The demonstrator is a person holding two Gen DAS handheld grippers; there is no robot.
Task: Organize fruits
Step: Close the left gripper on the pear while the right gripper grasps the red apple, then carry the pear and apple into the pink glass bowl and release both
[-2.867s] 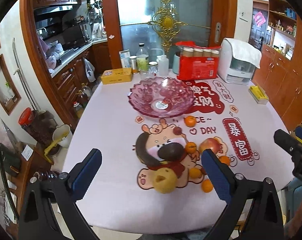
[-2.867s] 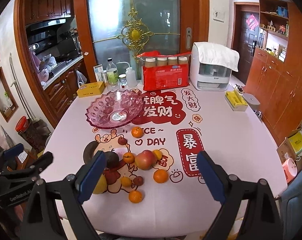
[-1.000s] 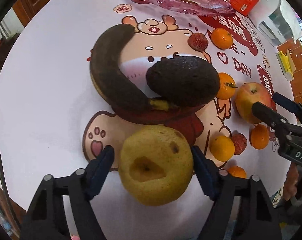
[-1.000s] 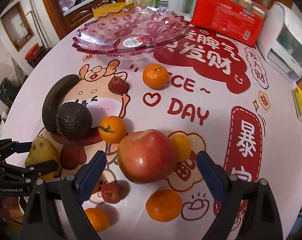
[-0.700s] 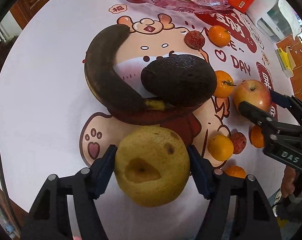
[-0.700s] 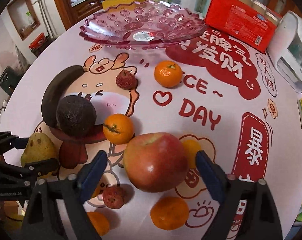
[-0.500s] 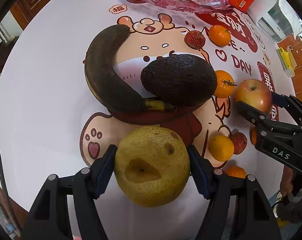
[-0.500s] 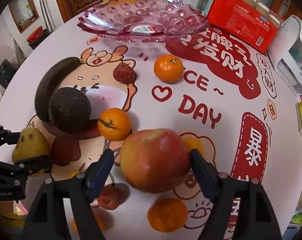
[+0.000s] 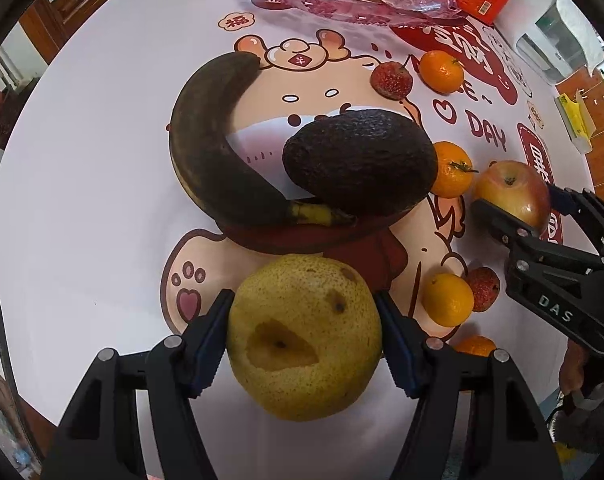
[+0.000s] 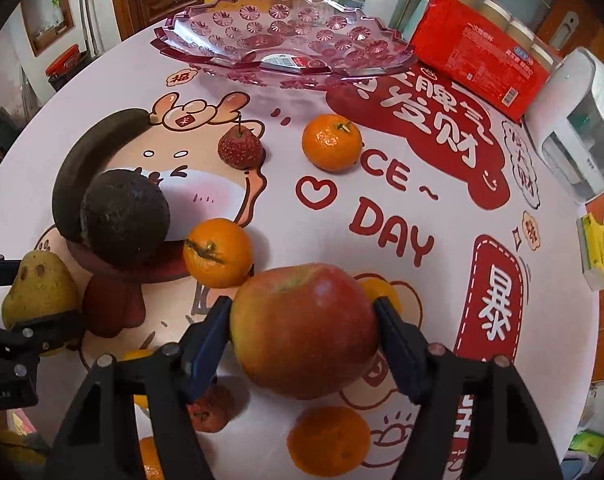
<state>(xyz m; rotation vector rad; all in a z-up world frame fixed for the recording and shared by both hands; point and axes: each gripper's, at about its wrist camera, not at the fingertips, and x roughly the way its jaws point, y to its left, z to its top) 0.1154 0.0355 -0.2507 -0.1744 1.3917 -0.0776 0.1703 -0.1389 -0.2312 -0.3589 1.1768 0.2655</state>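
Judging by the empty pink glass bowl (image 10: 286,36) at the worktop's far edge, the sorting has barely begun: every fruit lies on the worktop (image 10: 442,272). The left tool (image 9: 304,340) grips the yellow pear (image 9: 304,336) near the worktop's near edge, while the right tool (image 10: 302,336) is closing its jaws around the red apple (image 10: 302,324), pads touching its sides. The banana (image 9: 210,148), avocado (image 9: 358,168), tangerines and small red fruits remain to be gathered.
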